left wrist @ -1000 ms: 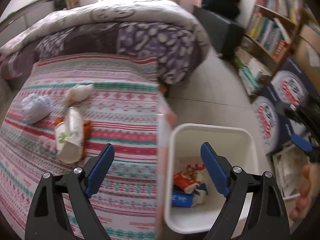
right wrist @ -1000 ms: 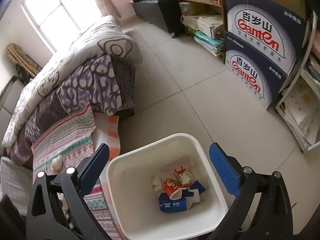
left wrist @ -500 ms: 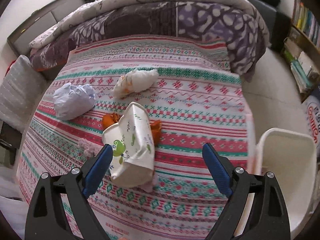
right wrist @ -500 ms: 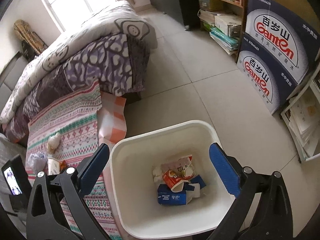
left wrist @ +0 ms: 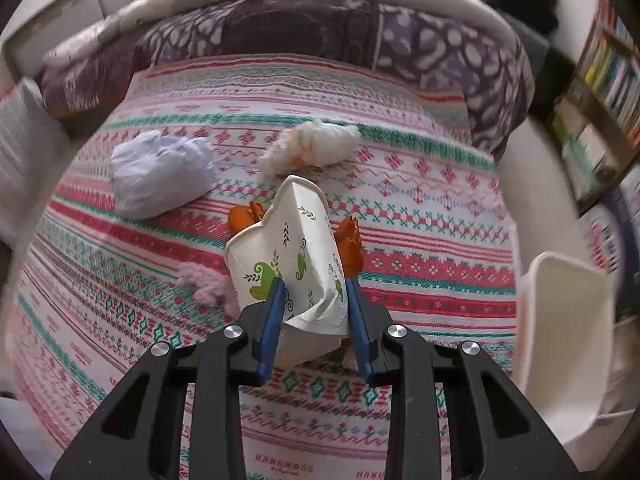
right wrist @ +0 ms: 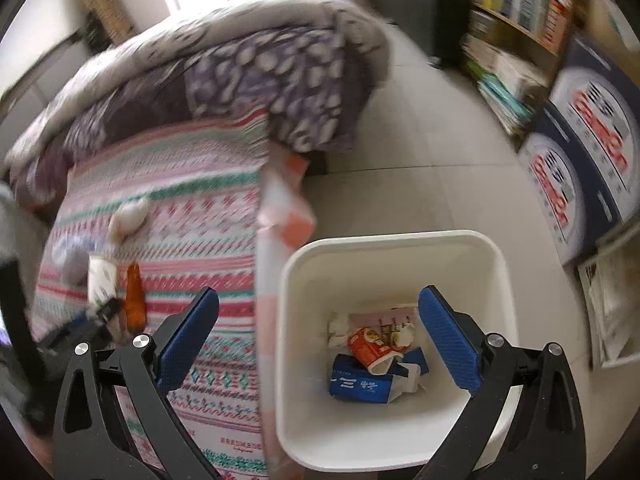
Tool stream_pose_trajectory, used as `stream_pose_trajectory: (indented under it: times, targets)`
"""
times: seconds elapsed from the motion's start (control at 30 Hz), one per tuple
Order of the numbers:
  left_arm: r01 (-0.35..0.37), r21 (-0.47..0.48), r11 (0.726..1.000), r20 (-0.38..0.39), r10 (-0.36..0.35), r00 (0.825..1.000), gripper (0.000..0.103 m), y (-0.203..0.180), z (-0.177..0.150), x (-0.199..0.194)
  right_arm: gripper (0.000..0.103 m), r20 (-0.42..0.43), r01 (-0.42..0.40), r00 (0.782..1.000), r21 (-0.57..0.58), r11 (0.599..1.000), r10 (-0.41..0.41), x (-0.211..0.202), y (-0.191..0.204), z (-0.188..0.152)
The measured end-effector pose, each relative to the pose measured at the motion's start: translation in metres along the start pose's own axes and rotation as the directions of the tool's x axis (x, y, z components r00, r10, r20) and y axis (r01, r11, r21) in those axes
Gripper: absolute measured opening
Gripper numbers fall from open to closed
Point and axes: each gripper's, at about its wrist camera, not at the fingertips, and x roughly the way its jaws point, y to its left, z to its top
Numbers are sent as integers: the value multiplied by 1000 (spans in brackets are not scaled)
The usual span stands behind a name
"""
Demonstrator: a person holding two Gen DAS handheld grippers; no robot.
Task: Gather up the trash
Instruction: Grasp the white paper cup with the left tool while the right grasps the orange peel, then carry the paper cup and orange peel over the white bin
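My left gripper [left wrist: 314,292] is shut on a crushed white paper cup [left wrist: 292,248] with green leaf print, on the striped bedspread [left wrist: 420,240]. An orange wrapper [left wrist: 350,240] lies under the cup. A crumpled bluish-white paper ball [left wrist: 160,172] and a white and orange wad [left wrist: 316,148] lie farther back. My right gripper [right wrist: 318,326] is open and empty above the white trash bin [right wrist: 400,436], which holds a red cup [right wrist: 366,344], a blue carton [right wrist: 360,382] and paper scraps. The bin also shows at the right in the left wrist view [left wrist: 568,340].
A purple patterned quilt [left wrist: 320,24] is bunched at the far end of the bed. A pink fuzzy bit [left wrist: 202,280] lies left of the cup. Bookshelves [right wrist: 516,20] and blue water cartons [right wrist: 588,152] stand along the right across the tiled floor [right wrist: 440,160].
My left gripper swung from the bin to the bed, moved down to the paper cup and shut on it. My right gripper stayed open over the bin and shifted slightly.
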Motion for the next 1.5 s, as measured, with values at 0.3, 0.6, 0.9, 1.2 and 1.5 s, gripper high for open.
stream_pose_trajectory:
  times: [0.3, 0.6, 0.9, 1.2, 1.5]
  targets:
    - [108, -142, 984, 40, -104, 994, 31, 63, 0, -34, 96, -16, -54, 999, -256, 965, 52, 16, 84, -22]
    - [121, -249, 961, 96, -100, 990, 31, 125, -9, -63, 86, -78, -138, 990, -273, 952, 121, 46, 141, -29]
    - [121, -302, 946, 115, -90, 989, 31, 167, -20, -75, 74, -76, -148, 988, -255, 956, 132, 72, 182, -28]
    - [120, -320, 940, 114, -87, 990, 31, 185, -25, -74, 54, -134, -140, 985, -224, 964, 111, 95, 194, -33]
    - [102, -336, 936, 125, -63, 990, 31, 191, -28, -75, 19, -78, -151, 988, -262, 953, 135, 82, 204, -33]
